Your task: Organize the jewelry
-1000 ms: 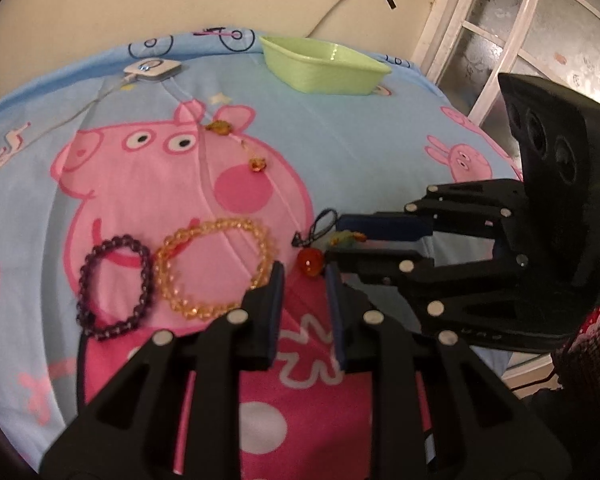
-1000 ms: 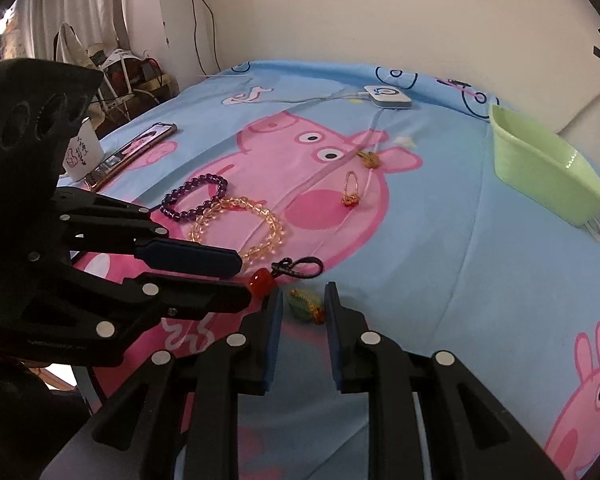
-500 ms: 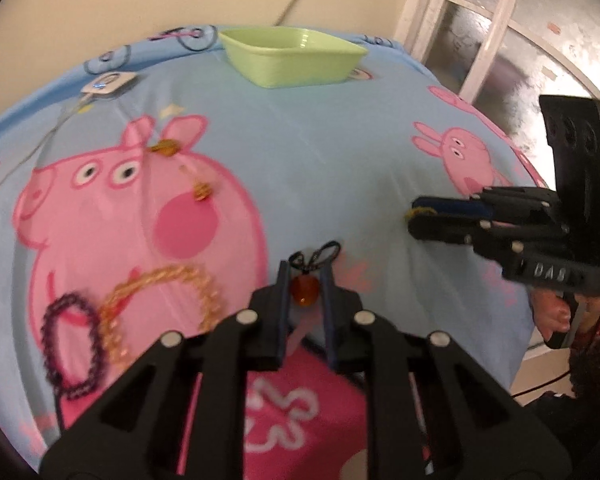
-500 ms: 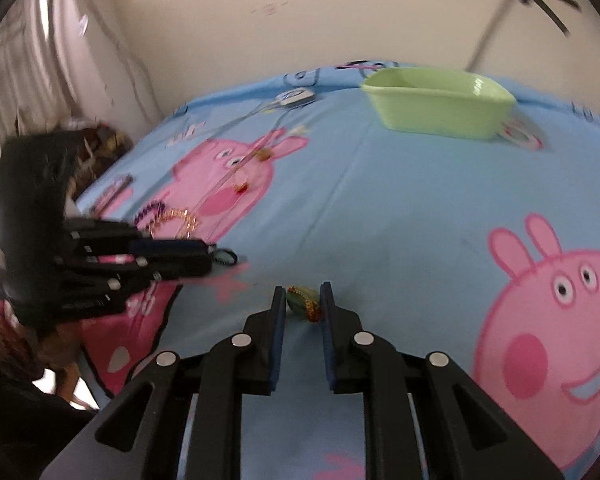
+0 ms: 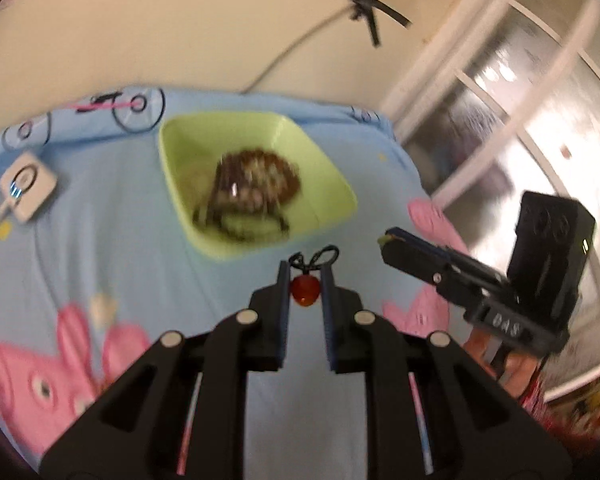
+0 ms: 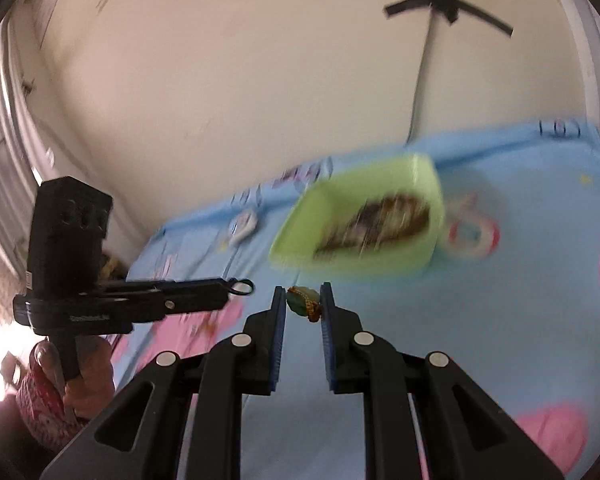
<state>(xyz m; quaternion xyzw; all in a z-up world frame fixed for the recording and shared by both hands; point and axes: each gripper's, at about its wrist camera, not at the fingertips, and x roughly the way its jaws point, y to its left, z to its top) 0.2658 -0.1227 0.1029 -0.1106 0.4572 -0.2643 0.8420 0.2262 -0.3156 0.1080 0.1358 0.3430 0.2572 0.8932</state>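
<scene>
My left gripper (image 5: 305, 280) is shut on a red bead pendant (image 5: 305, 293) with a black cord loop, held above the bed just short of the green dish (image 5: 332, 176). My right gripper (image 6: 303, 300) is shut on a green and amber charm (image 6: 302, 305), also held in the air near the green dish (image 6: 420, 184). The dish holds a blurred pile of dark and amber beaded jewelry (image 5: 256, 188). The right gripper shows at the right of the left wrist view (image 5: 392, 240), and the left gripper at the left of the right wrist view (image 6: 236, 290).
The dish sits on a blue Peppa Pig bedsheet (image 5: 100, 256) near the wall. A small white device (image 5: 26, 186) with a cable lies left of the dish. A window frame (image 5: 500, 80) stands to the right of the bed.
Both grippers have lifted their pieces off the sheet and carried them forward to the green dish, which is now close and seen from above.
</scene>
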